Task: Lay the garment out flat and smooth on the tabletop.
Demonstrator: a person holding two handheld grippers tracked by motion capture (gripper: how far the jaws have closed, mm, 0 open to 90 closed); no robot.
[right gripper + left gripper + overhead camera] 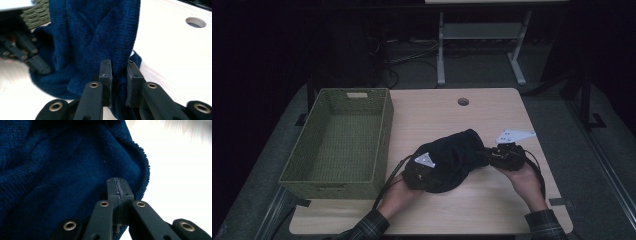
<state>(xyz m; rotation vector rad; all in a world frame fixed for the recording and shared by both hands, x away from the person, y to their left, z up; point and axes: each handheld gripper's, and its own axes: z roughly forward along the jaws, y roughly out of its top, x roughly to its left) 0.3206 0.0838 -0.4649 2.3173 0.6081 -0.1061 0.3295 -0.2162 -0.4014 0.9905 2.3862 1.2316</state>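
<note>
right gripper view: both grippers' fingers point(106, 72) pinch the blue knit cloth point(95, 37) between them.

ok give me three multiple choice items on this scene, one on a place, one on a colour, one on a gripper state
1. Where does the woven basket stand?
A. at the table's left side
B. at the table's right edge
C. on the floor

2. What colour is the knitted cloth?
A. red
B. dark blue
C. white

3. How does the right gripper stand?
A. wide open over bare table
B. shut on the basket's rim
C. closed on a fold of the cloth

Answers:
1. A, the high view shows it on the table left of the cloth.
2. B, both gripper views show dark blue knit.
3. C, its pads pinch a bunched fold in the right gripper view.
</note>
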